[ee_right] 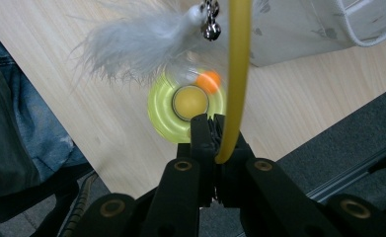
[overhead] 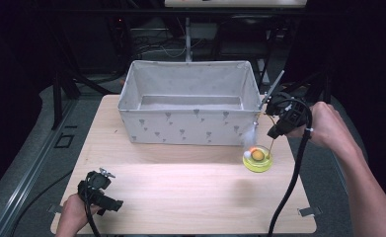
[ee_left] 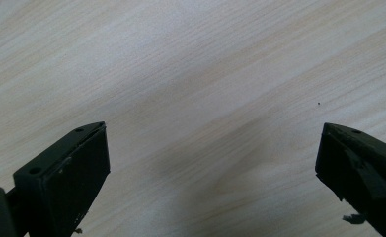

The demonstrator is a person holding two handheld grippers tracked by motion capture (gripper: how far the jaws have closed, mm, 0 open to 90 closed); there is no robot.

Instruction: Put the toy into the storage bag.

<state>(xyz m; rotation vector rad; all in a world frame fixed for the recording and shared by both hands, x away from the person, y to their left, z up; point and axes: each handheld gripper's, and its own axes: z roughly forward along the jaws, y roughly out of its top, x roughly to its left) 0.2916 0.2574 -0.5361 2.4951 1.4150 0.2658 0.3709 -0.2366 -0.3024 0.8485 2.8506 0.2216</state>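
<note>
No readable text, label, brand, number or sign appears on anything here.

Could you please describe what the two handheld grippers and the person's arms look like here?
Both grippers are black. The left gripper has two broad, block-shaped jaws with small screw holes. The right gripper has linkage arms with brass-coloured pivot rings. A black cable trails from the right gripper, another from the left gripper. The forearms are bare, with no sleeves visible.
</note>
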